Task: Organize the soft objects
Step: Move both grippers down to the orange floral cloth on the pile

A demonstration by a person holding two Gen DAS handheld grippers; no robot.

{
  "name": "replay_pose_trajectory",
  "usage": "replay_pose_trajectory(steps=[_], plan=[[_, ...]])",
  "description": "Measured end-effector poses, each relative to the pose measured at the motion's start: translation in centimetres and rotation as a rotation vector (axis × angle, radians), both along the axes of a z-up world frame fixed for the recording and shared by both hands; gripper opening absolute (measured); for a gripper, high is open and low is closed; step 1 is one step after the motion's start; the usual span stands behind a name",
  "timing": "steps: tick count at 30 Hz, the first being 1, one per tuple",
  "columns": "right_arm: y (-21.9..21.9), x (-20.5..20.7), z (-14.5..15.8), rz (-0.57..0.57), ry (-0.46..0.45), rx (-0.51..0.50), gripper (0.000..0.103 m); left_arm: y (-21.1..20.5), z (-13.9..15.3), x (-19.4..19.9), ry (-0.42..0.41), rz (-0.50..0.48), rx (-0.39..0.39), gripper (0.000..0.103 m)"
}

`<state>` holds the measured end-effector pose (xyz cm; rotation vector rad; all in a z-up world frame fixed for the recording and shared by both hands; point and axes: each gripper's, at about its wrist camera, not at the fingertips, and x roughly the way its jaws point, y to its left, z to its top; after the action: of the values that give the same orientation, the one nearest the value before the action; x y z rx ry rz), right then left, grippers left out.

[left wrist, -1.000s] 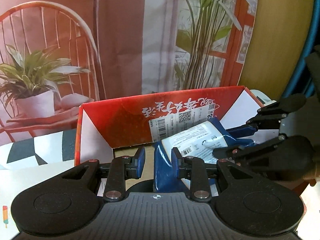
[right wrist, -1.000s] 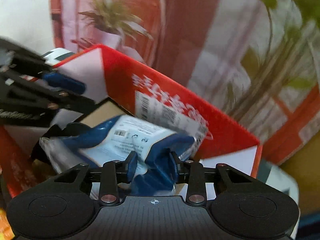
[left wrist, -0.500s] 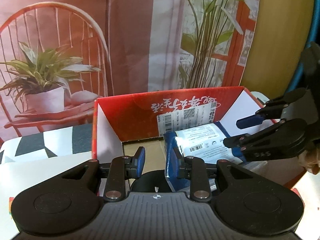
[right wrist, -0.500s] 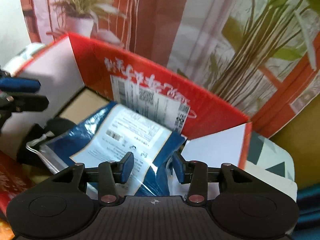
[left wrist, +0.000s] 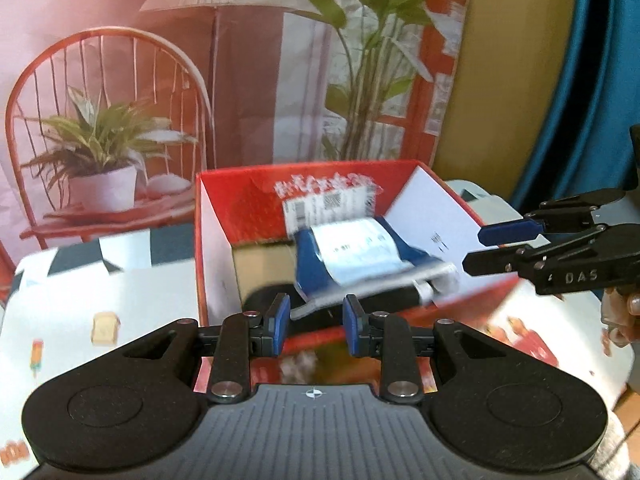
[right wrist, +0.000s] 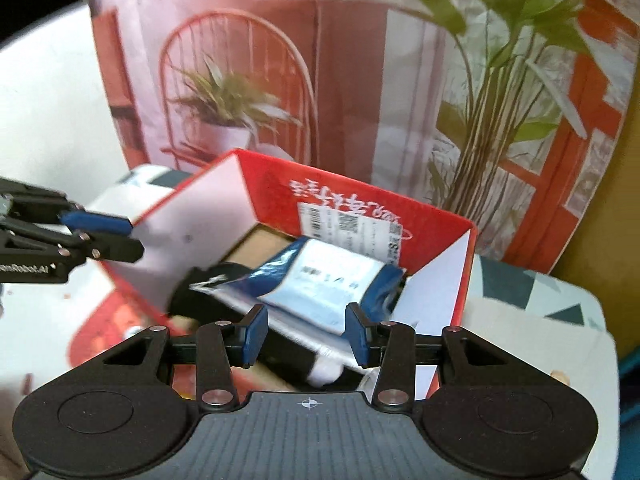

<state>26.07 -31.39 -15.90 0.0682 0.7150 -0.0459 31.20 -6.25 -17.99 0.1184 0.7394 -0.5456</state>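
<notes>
Left wrist view is showing the left gripper [left wrist: 313,324] with its blue pads parted and nothing between them, hanging just in front of the red box [left wrist: 212,236]. Right wrist view is showing the right gripper [right wrist: 307,334] the same way, jaws spread wide and empty, hovering over the box's near edge. Each tool is showing up in the other's view: the right one is reaching in from the right side, level with the box's rim, and the left one [right wrist: 100,236] is pointing in from the left beside the box wall.

A blue and white pouch [left wrist: 360,256] is lying inside the box, tilted, leaning toward the back wall with its barcode sticker [right wrist: 348,228]. Something black [right wrist: 200,292] is sitting under the pouch, but I cannot tell what it is.

The box is resting on a patterned tablecloth [left wrist: 132,292]. A printed backdrop [left wrist: 160,80] of a chair and plants is standing behind it.
</notes>
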Motion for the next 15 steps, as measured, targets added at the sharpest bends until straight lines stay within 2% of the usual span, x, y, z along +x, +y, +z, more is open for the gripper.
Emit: replay_pose_trajectory(steps=[5,9,15], plan=[[1.2,-3.6,-1.0,-0.003,-0.026,0.056,0.040,0.3,-1.8,-3.0,0.058,-0.019,-0.003,0.031],[2.0,-5.5,-3.4,-0.017,0.005,0.111,0.040,0.6,-3.5,-4.3,0.111,-0.015,-0.010,0.040],[2.1,-7.6,-7.2,-0.082,0.069,0.172,0.040,1.6,-5.3,-4.7,0.169,0.041,-0.048,0.045]])
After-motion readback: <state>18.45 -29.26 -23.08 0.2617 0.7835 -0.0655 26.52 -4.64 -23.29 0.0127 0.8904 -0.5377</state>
